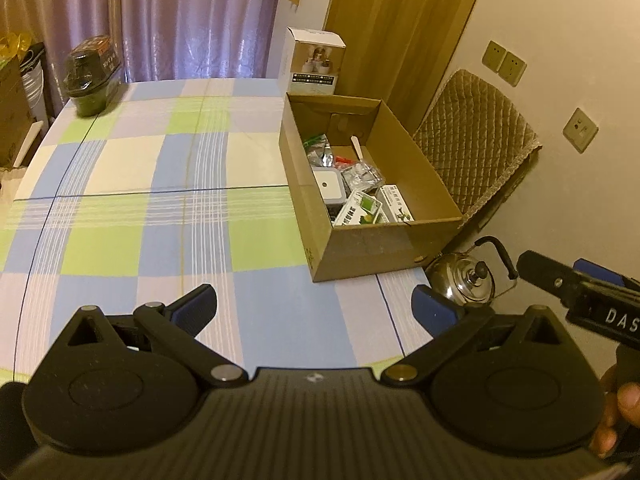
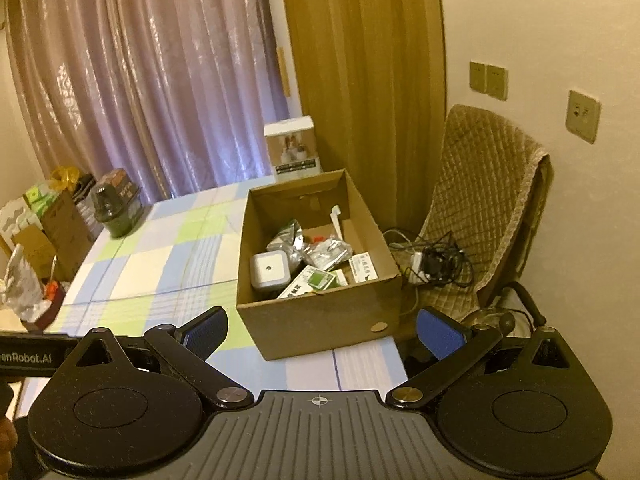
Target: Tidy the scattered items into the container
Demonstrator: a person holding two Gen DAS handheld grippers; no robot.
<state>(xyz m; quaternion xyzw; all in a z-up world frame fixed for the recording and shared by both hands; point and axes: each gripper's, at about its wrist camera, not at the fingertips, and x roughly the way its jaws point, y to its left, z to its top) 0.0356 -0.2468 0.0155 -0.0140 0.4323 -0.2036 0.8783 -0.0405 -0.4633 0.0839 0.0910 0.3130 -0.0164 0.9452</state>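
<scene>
Two claws spread wide, empty. Left view: left claw [image 1: 314,306] over cloth [image 1: 132,216], box [image 1: 360,246] ahead-right, items [image 1: 356,190] inside; kettle [image 1: 466,280] beside right finger, knock risk. Right view: right claw [image 2: 322,332] just short of box [image 2: 320,320]; advancing could shove it off edge.

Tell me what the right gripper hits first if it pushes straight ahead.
Likely the near wall of the cardboard box. The open right gripper points at it across bare tablecloth, with nothing between them; depth is hard to judge.
</scene>
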